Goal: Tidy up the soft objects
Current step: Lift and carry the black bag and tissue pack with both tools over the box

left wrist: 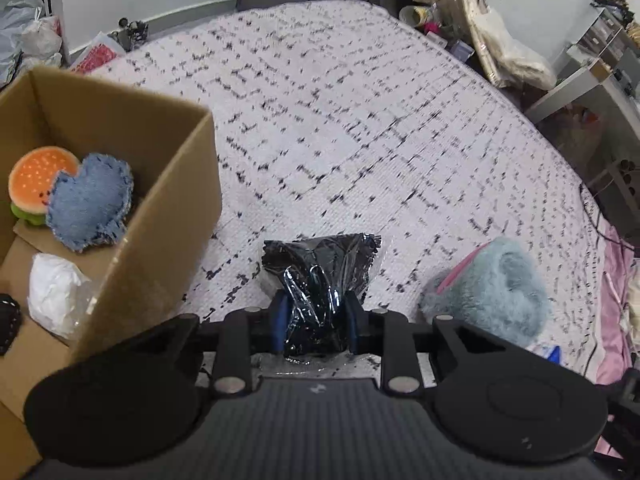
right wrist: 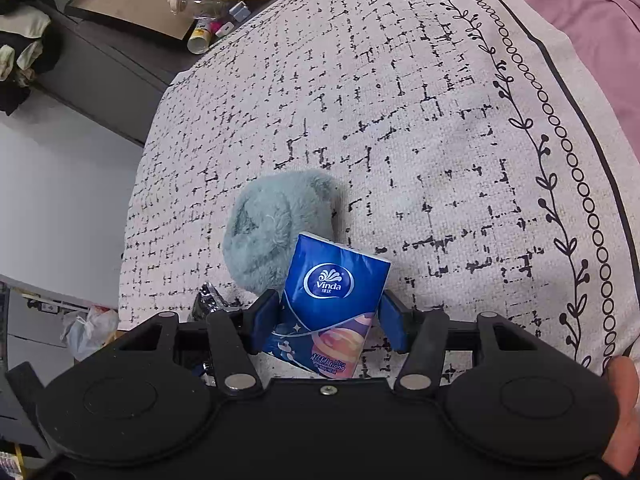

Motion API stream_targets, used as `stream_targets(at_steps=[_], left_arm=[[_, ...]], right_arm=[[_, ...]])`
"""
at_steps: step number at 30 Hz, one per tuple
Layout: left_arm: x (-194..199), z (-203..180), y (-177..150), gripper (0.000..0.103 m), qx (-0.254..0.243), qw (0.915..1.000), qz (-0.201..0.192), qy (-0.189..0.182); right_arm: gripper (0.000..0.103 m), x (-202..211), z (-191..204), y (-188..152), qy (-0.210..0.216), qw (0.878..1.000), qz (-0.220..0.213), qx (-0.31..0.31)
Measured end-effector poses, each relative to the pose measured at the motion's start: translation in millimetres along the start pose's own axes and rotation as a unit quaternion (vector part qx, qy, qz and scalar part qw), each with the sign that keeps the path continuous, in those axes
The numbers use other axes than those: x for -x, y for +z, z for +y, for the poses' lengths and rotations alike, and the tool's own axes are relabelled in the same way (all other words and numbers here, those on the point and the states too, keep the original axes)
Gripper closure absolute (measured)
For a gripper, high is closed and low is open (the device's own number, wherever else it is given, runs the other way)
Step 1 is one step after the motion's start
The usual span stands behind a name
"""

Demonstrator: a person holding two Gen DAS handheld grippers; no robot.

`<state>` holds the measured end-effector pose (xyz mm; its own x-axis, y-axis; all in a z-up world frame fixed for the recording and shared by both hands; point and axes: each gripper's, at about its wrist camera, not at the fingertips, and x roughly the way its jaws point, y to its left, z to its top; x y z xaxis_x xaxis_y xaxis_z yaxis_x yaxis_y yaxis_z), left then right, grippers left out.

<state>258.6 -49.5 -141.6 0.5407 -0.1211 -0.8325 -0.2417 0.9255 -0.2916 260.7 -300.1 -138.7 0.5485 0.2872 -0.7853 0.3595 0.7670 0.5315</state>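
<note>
My left gripper (left wrist: pixel 316 312) is shut on a black item in clear crinkly plastic wrap (left wrist: pixel 320 268), held above the bed beside a cardboard box (left wrist: pixel 176 196). The box holds a plush burger (left wrist: pixel 36 184), a denim heart (left wrist: pixel 90 202) and a white wrapped bundle (left wrist: pixel 56 294). My right gripper (right wrist: pixel 326 316) is shut on a blue Vinda tissue pack (right wrist: pixel 332 300), held over the bed. A fluffy grey-blue plush (right wrist: pixel 276 228) lies on the bed just beyond it; it also shows in the left wrist view (left wrist: pixel 494 292).
The bed has a white cover with black dashes (left wrist: pixel 360 120). A pink sheet (right wrist: pixel 592 20) lies at its edge. Cluttered shelves and bags (left wrist: pixel 500 40) stand beyond the bed. A framed board (right wrist: pixel 128 4) and bottles sit on a dark cabinet.
</note>
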Motion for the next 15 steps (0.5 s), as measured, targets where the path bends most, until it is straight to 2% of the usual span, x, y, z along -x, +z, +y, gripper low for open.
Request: stream_targets(at_steps=[15], left_arm=[[65.8, 3.4, 20.2, 0.077, -0.012, 0.9986, -0.048, -0.018]], right_arm=[[0.050, 19.8, 22.2, -4.1, 0.047, 0.998, -0.021, 0.026]])
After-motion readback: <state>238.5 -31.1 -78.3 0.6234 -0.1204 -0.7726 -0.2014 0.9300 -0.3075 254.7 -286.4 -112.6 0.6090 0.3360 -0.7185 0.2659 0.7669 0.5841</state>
